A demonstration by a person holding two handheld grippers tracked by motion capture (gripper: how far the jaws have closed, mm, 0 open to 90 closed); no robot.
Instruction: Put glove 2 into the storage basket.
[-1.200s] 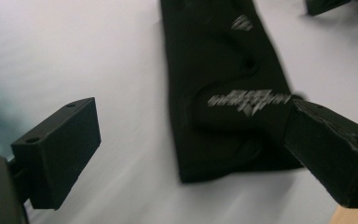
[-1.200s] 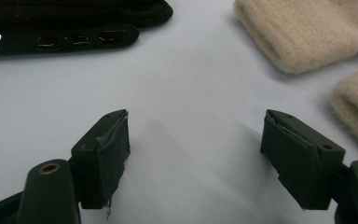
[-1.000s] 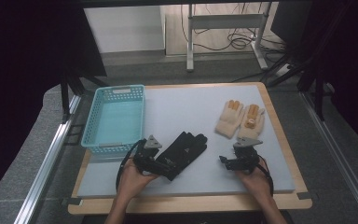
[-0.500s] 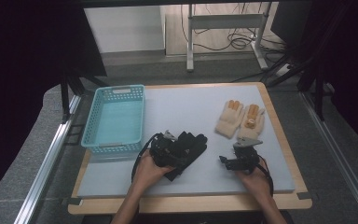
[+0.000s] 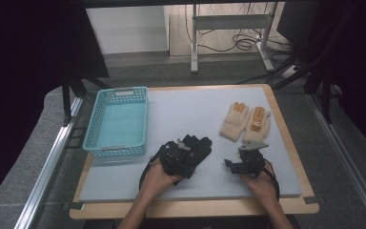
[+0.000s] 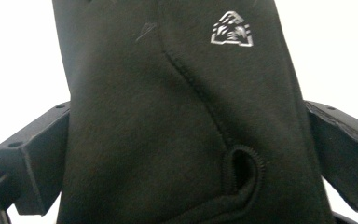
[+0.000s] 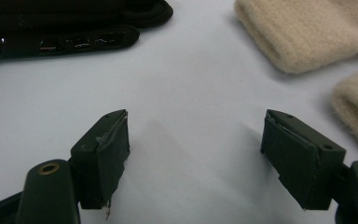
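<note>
Your left hand-held gripper [image 5: 183,151] straddles the black glove [image 6: 177,116], jaws apart; your right hand-held gripper [image 7: 193,154] gapes above the pale counter [image 5: 186,107], basket [image 5: 119,121] at ten o'clock.

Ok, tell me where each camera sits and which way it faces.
High view: above the table's near edge, looking forward and down; both forearms, left gripper, right gripper.
Left gripper view: on that gripper, facing the black glove between its jaws.
Right gripper view: behind its open jaws, facing the mat and beige gloves.
All three share the black glove.
</note>
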